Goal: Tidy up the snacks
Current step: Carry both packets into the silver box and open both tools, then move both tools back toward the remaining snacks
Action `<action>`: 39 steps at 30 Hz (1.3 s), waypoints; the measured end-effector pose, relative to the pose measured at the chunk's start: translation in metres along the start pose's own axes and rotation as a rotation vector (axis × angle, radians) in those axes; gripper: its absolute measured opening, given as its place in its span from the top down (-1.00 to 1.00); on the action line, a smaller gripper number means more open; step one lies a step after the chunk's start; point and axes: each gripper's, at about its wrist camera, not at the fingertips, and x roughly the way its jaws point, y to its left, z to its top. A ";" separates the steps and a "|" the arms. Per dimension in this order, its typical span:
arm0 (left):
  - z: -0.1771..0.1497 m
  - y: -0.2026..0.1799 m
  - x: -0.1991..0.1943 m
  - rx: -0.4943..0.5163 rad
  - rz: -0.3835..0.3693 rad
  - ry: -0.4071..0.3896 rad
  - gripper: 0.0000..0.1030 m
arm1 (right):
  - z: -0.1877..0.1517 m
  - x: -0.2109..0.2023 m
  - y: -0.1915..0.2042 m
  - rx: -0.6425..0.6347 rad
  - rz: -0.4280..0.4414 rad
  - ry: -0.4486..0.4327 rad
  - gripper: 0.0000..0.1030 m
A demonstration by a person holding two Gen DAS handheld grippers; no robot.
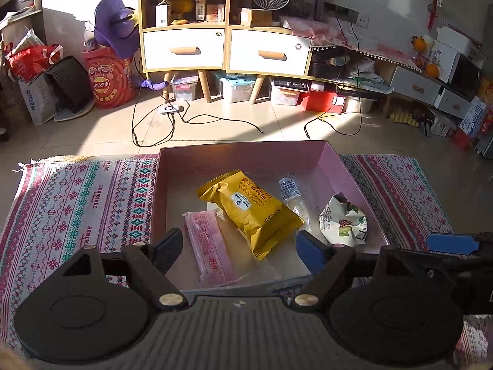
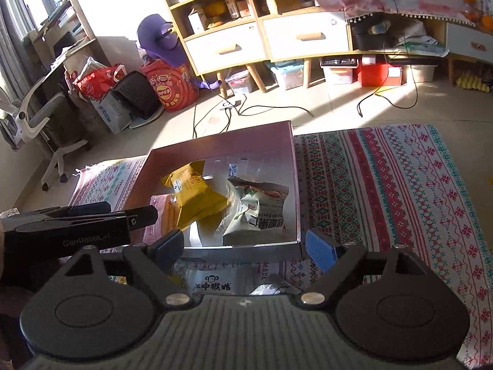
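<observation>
A pink box stands on the patterned cloth and holds several snacks. In it lie a yellow packet, a pink bar, a clear blue-printed wrapper and a white and green nut bag. My left gripper hangs open over the box's near part, nothing between its pads. My right gripper is open above the box's near right corner, empty. A silvery monkey-logo packet lies on the cloth just below it, outside the box.
The woven cloth spreads to both sides of the box. The right gripper shows at the right edge of the left wrist view, the left gripper at the left of the right wrist view. Cables trail over the floor beyond.
</observation>
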 end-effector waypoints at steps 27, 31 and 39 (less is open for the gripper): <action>-0.110 0.033 -0.074 0.095 -0.017 0.088 -1.00 | -0.070 -0.037 0.031 -0.204 0.070 0.047 -0.89; -0.123 0.031 -0.080 0.126 0.001 0.105 -1.00 | -0.082 -0.038 0.041 -0.242 0.084 0.043 -0.90; -0.143 0.036 -0.075 0.087 -0.036 0.227 -1.00 | -0.098 -0.026 0.058 -0.325 0.073 0.059 -0.90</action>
